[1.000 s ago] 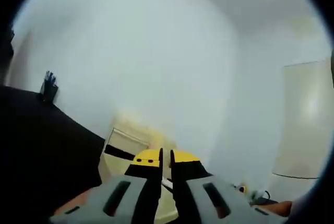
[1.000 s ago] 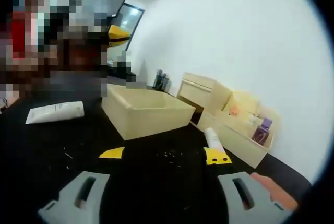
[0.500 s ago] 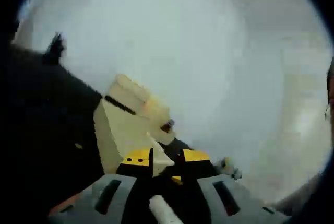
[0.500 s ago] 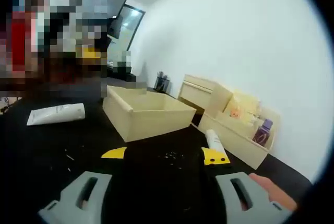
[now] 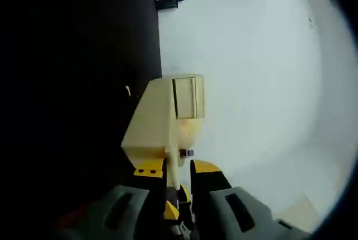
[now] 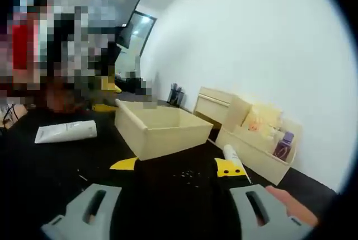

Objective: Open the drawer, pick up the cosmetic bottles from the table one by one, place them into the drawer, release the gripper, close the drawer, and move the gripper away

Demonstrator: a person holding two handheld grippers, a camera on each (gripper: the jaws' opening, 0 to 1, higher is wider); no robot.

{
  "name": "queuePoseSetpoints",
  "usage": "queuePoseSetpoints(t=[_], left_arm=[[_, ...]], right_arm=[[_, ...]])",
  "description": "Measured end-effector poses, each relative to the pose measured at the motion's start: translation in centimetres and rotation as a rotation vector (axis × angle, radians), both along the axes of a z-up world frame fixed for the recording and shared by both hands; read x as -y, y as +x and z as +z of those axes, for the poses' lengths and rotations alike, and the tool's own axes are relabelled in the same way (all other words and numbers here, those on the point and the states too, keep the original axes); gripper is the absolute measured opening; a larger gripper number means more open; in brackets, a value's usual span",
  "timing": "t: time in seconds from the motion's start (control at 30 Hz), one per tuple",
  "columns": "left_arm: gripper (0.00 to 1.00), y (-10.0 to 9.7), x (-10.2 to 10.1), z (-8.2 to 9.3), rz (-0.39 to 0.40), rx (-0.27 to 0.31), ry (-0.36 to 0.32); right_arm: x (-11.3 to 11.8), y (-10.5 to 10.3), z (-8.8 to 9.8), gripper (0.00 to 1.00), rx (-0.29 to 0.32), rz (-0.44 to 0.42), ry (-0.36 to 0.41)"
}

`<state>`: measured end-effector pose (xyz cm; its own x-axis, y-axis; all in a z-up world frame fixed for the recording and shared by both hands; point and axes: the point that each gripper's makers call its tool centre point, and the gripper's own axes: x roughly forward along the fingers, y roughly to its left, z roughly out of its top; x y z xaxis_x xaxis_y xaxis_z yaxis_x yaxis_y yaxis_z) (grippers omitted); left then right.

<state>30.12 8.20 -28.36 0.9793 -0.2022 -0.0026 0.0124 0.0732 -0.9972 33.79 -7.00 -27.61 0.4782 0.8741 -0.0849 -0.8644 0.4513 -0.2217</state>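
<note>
A pale wooden drawer point(image 6: 162, 133) stands open-topped on the black table point(image 6: 50, 173), and I see nothing inside it. One white cosmetic tube point(image 6: 67, 131) lies flat to its left. Another white tube point(image 6: 231, 154) lies just behind the right jaw tip of my right gripper point(image 6: 176, 165), which is open wide and holds nothing. My left gripper point(image 6: 105, 95) hangs low by the drawer's left end. In the left gripper view, rolled a quarter turn, the left gripper point(image 5: 176, 168) has its jaws a narrow gap apart over the drawer point(image 5: 148, 125), gripping nothing.
A small wooden cabinet point(image 6: 215, 103) stands beyond the drawer against the white wall. Beside it an open wooden organizer point(image 6: 254, 150) holds a purple bottle point(image 6: 285, 141) and other items. A dark pen holder point(image 6: 176, 93) sits further back. A person's finger point(image 6: 285, 203) rests on my right gripper.
My left gripper came down from high up to beside the drawer's left end, rolling a quarter turn, and its jaws parted slightly. The right gripper barely moved.
</note>
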Motion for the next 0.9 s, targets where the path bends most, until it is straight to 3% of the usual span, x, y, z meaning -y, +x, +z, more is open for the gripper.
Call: queuePoseSetpoints(t=[0.03,0.1,0.13,0.2,0.23,0.27,0.3,0.33,0.4,0.43,0.47,0.5,0.53,0.6,0.63,0.67,0.73,0.83,0.9], left_arm=[[0.15,0.1,0.0,-0.1,-0.004,-0.003,0.001],[0.12,0.2,-0.1,-0.4,-0.012,-0.022,-0.002],[0.11,0.3,-0.2,-0.5,-0.009,-0.025,-0.010],[0.10,0.3,-0.5,-0.6,-0.001,-0.030,-0.036],[0.10,0.3,-0.5,-0.6,-0.003,-0.028,-0.038],[0.10,0.3,-0.5,-0.6,-0.004,-0.027,-0.040],[0.10,0.3,-0.4,-0.6,-0.005,-0.025,-0.041],[0.10,0.3,-0.4,-0.6,-0.005,-0.023,-0.039],[0.10,0.3,-0.3,-0.6,-0.005,-0.020,-0.037],[0.10,0.3,-0.3,-0.6,-0.004,-0.018,-0.035],[0.10,0.3,-0.3,-0.6,-0.003,-0.016,-0.032],[0.10,0.3,-0.3,-0.6,-0.002,-0.013,-0.027],[0.10,0.3,-0.3,-0.6,-0.002,-0.013,-0.025],[0.10,0.2,-0.2,-0.6,-0.001,-0.010,-0.022],[0.10,0.2,-0.2,-0.6,-0.001,-0.008,-0.016],[0.10,0.2,-0.2,-0.5,-0.001,-0.006,-0.013],[0.10,0.1,-0.1,-0.5,-0.007,-0.003,-0.015],[0.10,0.1,-0.1,-0.5,-0.008,0.000,-0.031],[0.10,0.1,-0.1,-0.5,-0.003,0.001,-0.025]], right_arm=[[-0.5,-0.8,0.6,0.34,-0.091,0.049,0.061],[-0.9,0.0,1.4,0.34,-0.288,0.034,0.147],[-1.0,0.9,2.0,0.34,-0.327,0.016,0.185],[-1.2,3.1,2.4,0.34,-0.400,-0.053,0.179],[-1.4,5.2,2.6,0.34,-0.432,-0.135,0.150],[-1.9,6.1,2.3,0.33,-0.490,-0.166,0.097],[-2.8,6.5,2.8,0.32,-0.517,-0.148,0.101],[-3.4,7.6,2.5,0.31,-0.569,-0.203,0.068],[-5.0,8.6,1.9,0.29,-0.669,-0.220,-0.031],[-4.9,9.1,0.3,0.28,-0.731,-0.270,-0.153],[-5.9,9.4,0.1,0.28,-0.710,-0.236,-0.188],[-5.8,9.9,-0.9,0.27,-0.741,-0.294,-0.263],[-6.3,10.0,-1.1,0.27,-0.747,-0.289,-0.294],[-7.1,10.4,-1.1,0.25,-0.805,-0.320,-0.306],[-6.8,10.3,-1.5,0.22,-0.812,-0.340,-0.367],[-6.8,10.8,-1.6,0.21,-0.792,-0.360,-0.387],[-7.3,10.9,-1.9,0.19,-0.827,-0.386,-0.424],[-7.6,11.7,-2.3,0.16,-0.775,-0.436,-0.508],[-8.3,12.0,-2.8,0.13,-0.798,-0.460,-0.527]])
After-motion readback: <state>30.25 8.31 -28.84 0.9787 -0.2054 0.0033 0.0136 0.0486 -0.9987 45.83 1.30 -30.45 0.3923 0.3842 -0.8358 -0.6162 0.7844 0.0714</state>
